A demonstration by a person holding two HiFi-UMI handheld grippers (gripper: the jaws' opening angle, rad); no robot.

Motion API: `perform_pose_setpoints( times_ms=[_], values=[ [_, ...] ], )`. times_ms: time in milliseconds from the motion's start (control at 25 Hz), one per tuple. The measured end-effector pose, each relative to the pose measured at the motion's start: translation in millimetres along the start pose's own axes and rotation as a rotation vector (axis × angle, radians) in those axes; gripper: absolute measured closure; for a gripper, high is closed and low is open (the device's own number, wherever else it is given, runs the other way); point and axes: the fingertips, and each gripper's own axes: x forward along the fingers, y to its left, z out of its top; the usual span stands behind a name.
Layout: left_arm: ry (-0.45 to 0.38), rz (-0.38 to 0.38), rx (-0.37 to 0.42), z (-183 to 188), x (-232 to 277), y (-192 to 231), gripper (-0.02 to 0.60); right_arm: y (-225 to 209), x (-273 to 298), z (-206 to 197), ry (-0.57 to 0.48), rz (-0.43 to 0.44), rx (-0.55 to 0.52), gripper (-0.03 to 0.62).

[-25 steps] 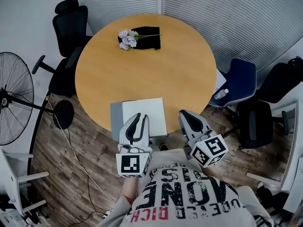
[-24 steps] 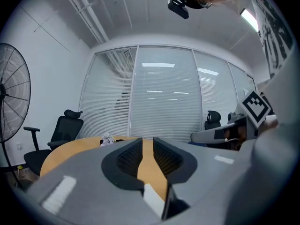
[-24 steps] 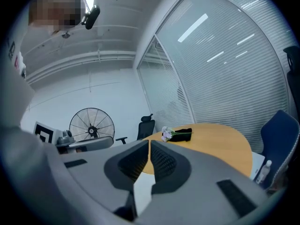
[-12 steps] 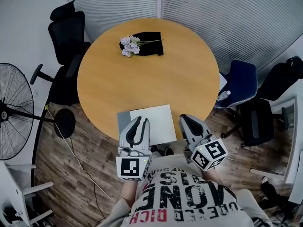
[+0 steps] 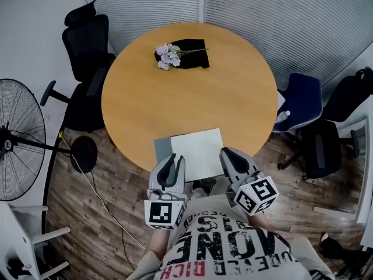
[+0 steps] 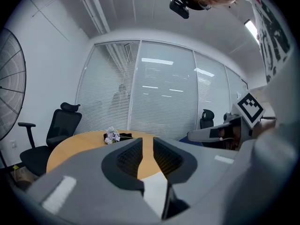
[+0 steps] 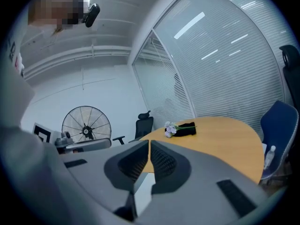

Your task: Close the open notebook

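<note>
The notebook lies open at the near edge of the round wooden table, a white page up and a grey cover strip showing on its left. My left gripper hovers over the notebook's near left corner, jaws slightly apart with nothing between them. In the left gripper view the white page shows below the left gripper. My right gripper hangs by the notebook's near right corner. In the right gripper view the right gripper has its tips together above the page.
A bunch of pale flowers on a black object rests at the table's far side. Black office chairs stand at left, a blue chair and more chairs at right. A floor fan stands far left. Blinds line the back wall.
Both grippers have shifted left relative to the notebook; the right one now sits at its right corner. Jaws look unchanged and the notebook has not moved on the table.
</note>
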Motion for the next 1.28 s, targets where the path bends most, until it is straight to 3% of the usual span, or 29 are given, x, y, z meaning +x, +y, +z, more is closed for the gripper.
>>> perform_pose_setpoints(
  times_ms=[720, 1280],
  values=[
    [-0.010, 0.073, -0.070, -4.9, -1.2, 14.8, 0.502, -4.8, 11.8, 5.9, 0.028, 0.039, -0.019, 0.574],
    [0.046, 0.091, -0.089, -24.1, -6.2, 36.2, 0.505, 4.5, 26.3, 1.6, 0.052, 0.069, -0.027, 0.574]
  ],
)
